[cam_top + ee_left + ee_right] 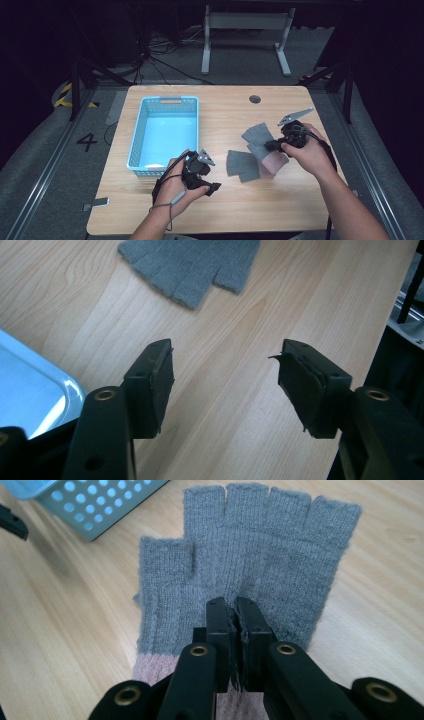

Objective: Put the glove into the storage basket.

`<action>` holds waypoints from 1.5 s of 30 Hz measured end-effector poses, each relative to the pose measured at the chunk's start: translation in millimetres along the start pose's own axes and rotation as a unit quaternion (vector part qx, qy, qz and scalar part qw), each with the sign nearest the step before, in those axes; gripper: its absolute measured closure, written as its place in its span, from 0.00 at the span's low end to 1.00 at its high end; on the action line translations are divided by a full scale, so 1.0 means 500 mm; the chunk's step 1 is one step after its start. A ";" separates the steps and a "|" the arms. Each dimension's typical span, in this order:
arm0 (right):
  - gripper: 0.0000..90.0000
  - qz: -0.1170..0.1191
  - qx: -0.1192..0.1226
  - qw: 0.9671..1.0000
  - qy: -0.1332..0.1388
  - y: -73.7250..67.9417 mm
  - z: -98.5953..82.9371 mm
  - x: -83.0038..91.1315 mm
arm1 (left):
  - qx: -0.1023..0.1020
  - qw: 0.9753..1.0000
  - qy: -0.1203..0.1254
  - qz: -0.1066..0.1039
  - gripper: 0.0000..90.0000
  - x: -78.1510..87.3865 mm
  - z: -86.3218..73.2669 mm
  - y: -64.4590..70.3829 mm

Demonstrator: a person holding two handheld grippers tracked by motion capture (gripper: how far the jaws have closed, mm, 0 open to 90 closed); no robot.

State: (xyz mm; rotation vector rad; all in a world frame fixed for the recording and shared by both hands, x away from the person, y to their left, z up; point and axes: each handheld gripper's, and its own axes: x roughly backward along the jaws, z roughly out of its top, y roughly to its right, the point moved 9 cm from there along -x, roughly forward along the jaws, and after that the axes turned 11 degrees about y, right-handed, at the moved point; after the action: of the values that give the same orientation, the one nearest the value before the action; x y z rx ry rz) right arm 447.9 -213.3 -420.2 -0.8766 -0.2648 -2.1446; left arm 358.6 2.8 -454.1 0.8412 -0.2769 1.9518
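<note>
A grey fingerless glove (260, 555) with a pink cuff (150, 667) lies flat on the wooden table (230, 210), its fingers pointing towards the basket. My right gripper (234, 611) is shut, pinching the knit at the glove's palm. In the high view this glove (241, 164) lies right of centre, with my right gripper (272, 146) over its pink cuff (274, 161) end. A second grey glove (257, 133) lies just behind it. My left gripper (227, 352) is open above bare wood, holding nothing. It is short of the grey glove (190, 262), and in the high view it (210, 186) sits at the basket's near right corner.
A light blue perforated basket (195, 127) stands on the left half of the table with nothing in it; its corner shows as the basket (30, 390) and the basket (95, 500) in the gripper views. The table's right edge (395, 325) drops to dark floor. A white desk frame (245, 22) stands beyond.
</note>
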 end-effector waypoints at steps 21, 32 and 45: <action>0.96 0.040 0.034 0.997 -0.053 -0.066 -0.074 -0.072 | -0.015 0.999 0.035 -0.003 0.52 -0.019 0.018 0.012; 0.94 0.029 0.040 0.995 -0.082 -0.068 -0.104 -0.108 | -0.013 1.000 0.023 -0.005 0.73 -0.038 0.017 0.002; 0.76 0.013 0.036 0.999 -0.034 -0.071 -0.099 -0.057 | 0.011 1.000 0.009 0.005 0.80 -0.055 0.023 -0.014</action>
State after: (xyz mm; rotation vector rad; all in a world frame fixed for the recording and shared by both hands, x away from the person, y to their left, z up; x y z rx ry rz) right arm 409.7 -195.1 -472.4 -0.9077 -0.3607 -2.0720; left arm 377.8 -18.4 -464.7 0.8368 -0.2495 1.9749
